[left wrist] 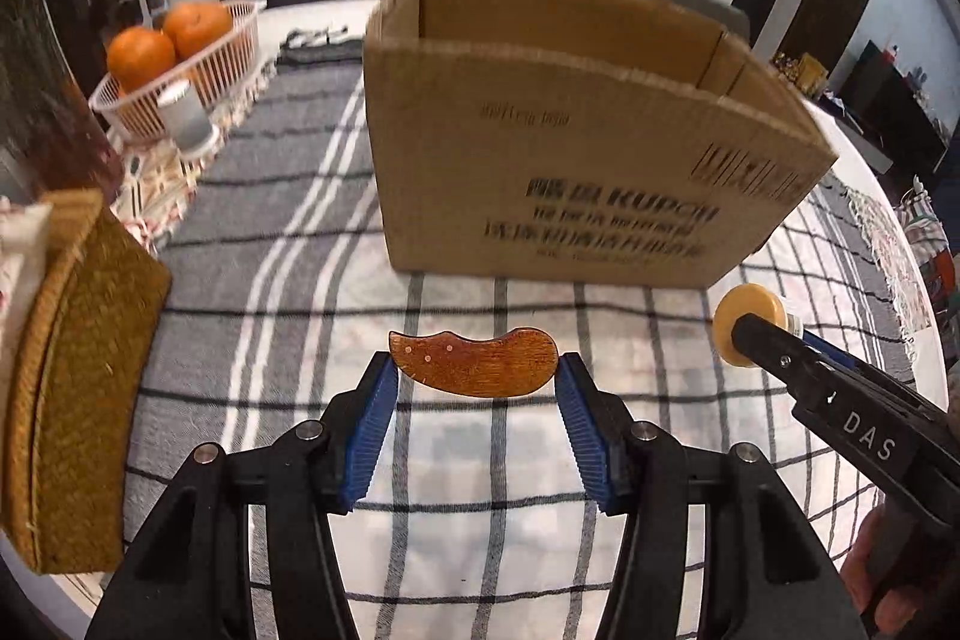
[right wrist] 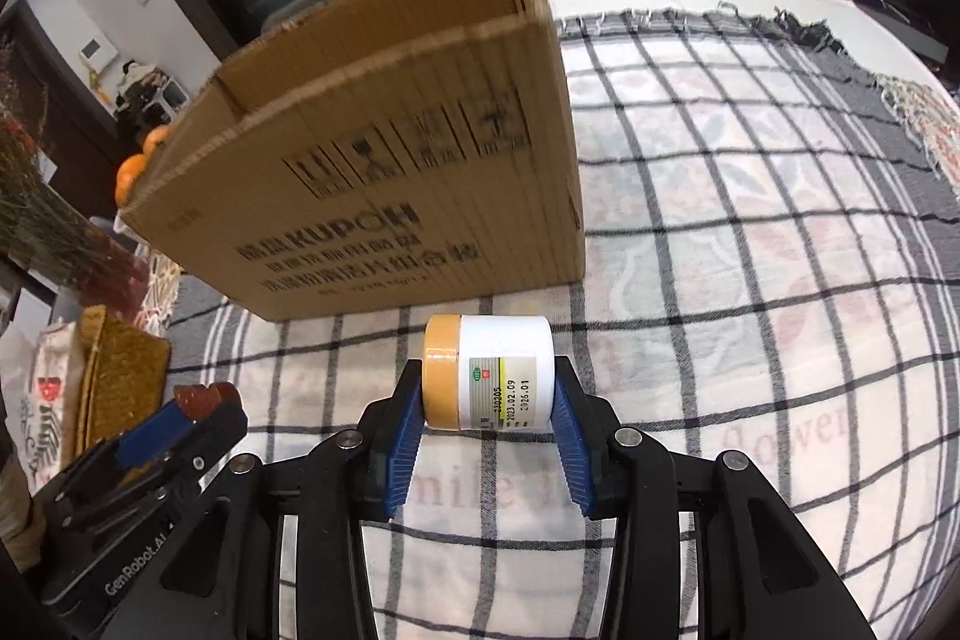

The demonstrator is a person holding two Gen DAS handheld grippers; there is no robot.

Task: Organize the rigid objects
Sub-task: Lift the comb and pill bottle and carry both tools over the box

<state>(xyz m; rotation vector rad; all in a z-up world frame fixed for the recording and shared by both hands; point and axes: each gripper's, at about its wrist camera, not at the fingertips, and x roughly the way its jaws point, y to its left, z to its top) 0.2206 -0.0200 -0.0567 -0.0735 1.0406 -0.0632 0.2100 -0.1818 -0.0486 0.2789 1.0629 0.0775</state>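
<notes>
My left claw pinches a wooden comb end to end; my right claw clamps a jar sideways, lid to base. Both hang just before the open box, apparently to be dropped inside it.

Cardboard box: interior floor hidden by its near wall; printed text blurred. Basket at ten o'clock smeared. Woven mat cut off at nine o'clock.
</notes>
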